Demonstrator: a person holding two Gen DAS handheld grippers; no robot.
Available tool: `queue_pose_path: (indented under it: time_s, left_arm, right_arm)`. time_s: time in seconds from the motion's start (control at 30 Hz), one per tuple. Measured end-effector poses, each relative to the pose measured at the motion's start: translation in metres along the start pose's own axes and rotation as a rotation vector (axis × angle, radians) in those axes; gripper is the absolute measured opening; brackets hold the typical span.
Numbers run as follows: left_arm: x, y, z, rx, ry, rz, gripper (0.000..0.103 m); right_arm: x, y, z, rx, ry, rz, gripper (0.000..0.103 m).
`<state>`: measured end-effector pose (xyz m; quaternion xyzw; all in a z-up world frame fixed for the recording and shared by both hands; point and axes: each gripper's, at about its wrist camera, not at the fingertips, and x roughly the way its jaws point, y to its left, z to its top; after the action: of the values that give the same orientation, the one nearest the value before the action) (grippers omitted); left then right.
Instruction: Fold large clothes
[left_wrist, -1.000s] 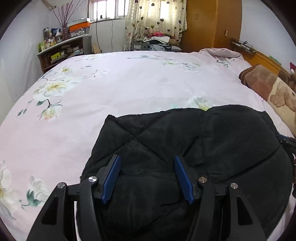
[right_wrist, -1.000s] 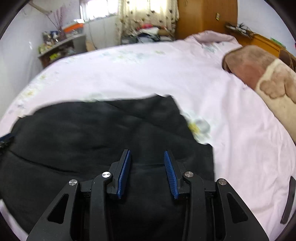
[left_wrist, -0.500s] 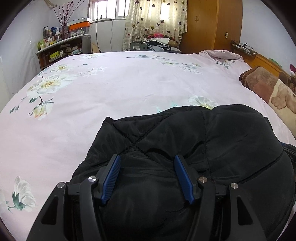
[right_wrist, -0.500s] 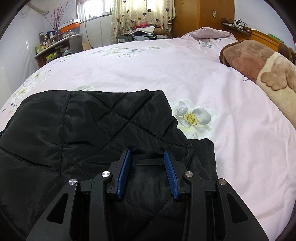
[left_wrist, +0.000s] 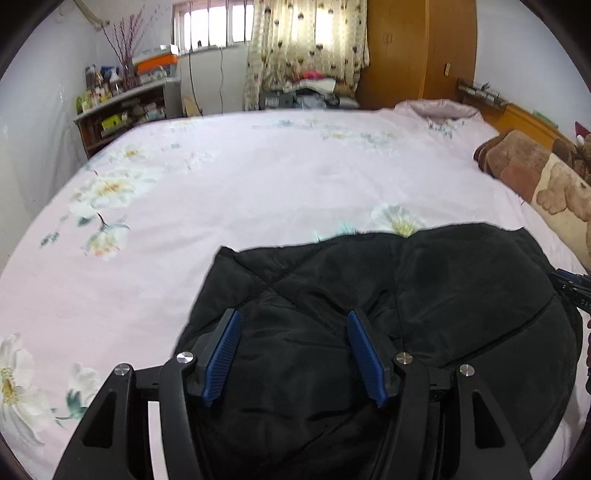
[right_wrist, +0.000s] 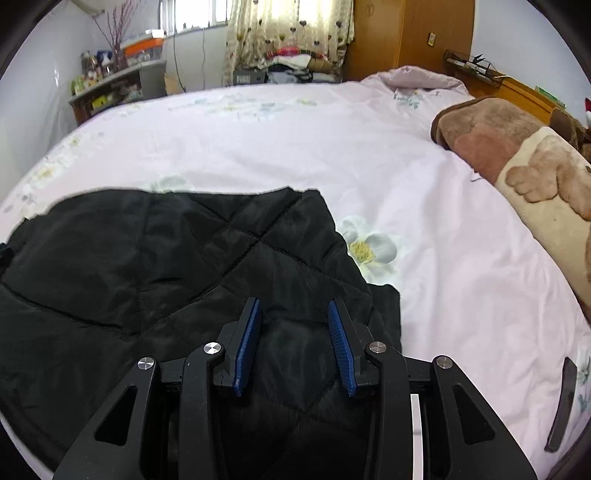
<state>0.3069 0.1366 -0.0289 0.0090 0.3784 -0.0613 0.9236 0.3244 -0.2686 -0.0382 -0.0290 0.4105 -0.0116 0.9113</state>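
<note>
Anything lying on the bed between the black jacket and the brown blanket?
No. In the right wrist view only bare pink floral sheet separates the black jacket from the brown blanket.

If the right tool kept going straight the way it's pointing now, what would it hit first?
Most likely the black quilted jacket: the right tool angles down at its near right part on the pink floral bedspread, with nothing visible between. How far off is unclear.
</note>
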Motion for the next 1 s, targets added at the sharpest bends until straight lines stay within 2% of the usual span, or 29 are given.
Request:
queue_pose_path:
  time_s: [0.1,0.17,0.3,0.4,0.53,0.63,0.73,0.87,1.0]
  left_arm:
    - [0.006,0.009,-0.007,-0.037,0.011,0.014,0.063]
    - [0.017,0.011,-0.011,-0.060,0.027,0.008,0.064]
    - [0.017,0.005,-0.007,-0.042,0.028,0.030,0.064]
    - [0.004,0.006,-0.004,-0.038,0.020,0.023,0.064]
    - [-0.028,0.015,-0.010,-0.044,-0.035,0.024,0.064]
    - [-0.050,0.036,-0.024,-0.092,-0.055,0.039,0.064]
    - [-0.053,0.059,-0.043,-0.157,-0.021,0.049,0.064]
    - [-0.038,0.064,-0.068,-0.189,0.057,0.024,0.064]
    - [-0.020,0.065,-0.069,-0.228,0.084,-0.014,0.066]
  right_arm:
    - [-0.011,-0.006,-0.006,0.019,-0.020,0.022,0.039]
    - [0.001,-0.009,-0.014,0.026,0.019,0.031,0.040]
    - [0.008,-0.011,-0.013,0.041,0.030,0.036,0.040]
    - [-0.002,-0.008,-0.008,0.031,0.019,0.024,0.040]
    - [-0.029,-0.012,-0.013,0.045,-0.013,0.068,0.040]
    - [-0.046,-0.018,-0.024,0.049,-0.030,0.088,0.048]
    - [-0.049,-0.026,-0.040,0.059,-0.005,0.092,0.050]
    - [-0.036,-0.034,-0.059,0.080,0.048,0.079,0.053]
    - [-0.029,-0.039,-0.056,0.090,0.054,0.075,0.056]
